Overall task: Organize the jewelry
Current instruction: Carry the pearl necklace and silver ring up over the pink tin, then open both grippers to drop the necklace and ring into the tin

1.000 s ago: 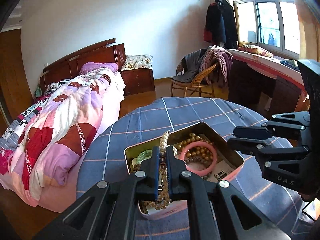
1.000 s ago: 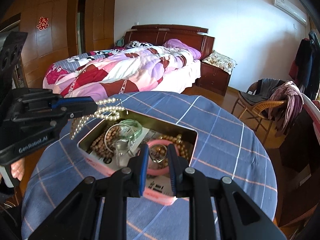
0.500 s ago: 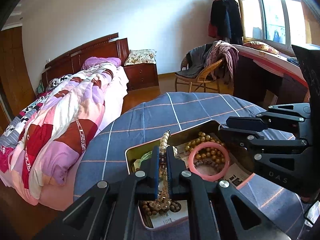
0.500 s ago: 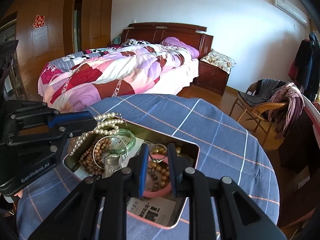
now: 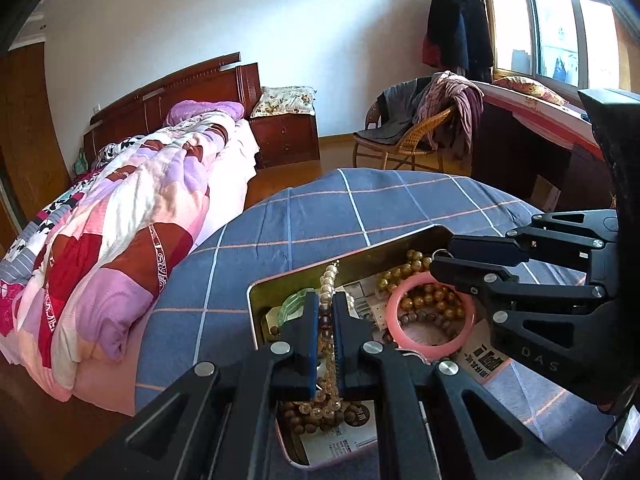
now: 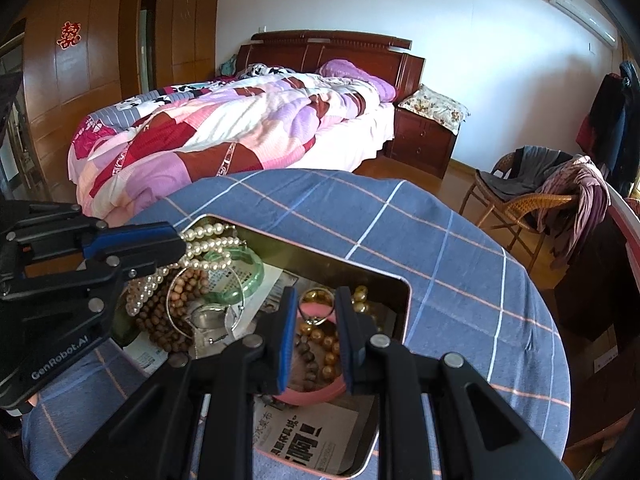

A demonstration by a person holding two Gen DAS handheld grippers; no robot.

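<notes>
Tablecloth (image 6: pixel 360 216) | left gripper (image 5: pixel 326 300) still pinching pearl necklace (image 6: pixel 208 236) | right gripper (image 6: pixel 316 308) lowered, narrow, seemingly around ring (image 6: pixel 316 300)

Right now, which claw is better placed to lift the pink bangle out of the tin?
The right claw: it hangs directly over the pink bangle in the tin, a small ring between its fingers. The left claw is clamped on the pearl necklace.

Two grippers (image 5: pixel 326 300) (image 6: pixel 316 306), one tin (image 5: pixel 352 264), two bangles (image 5: pixel 430 354) (image 6: pixel 250 278)
</notes>
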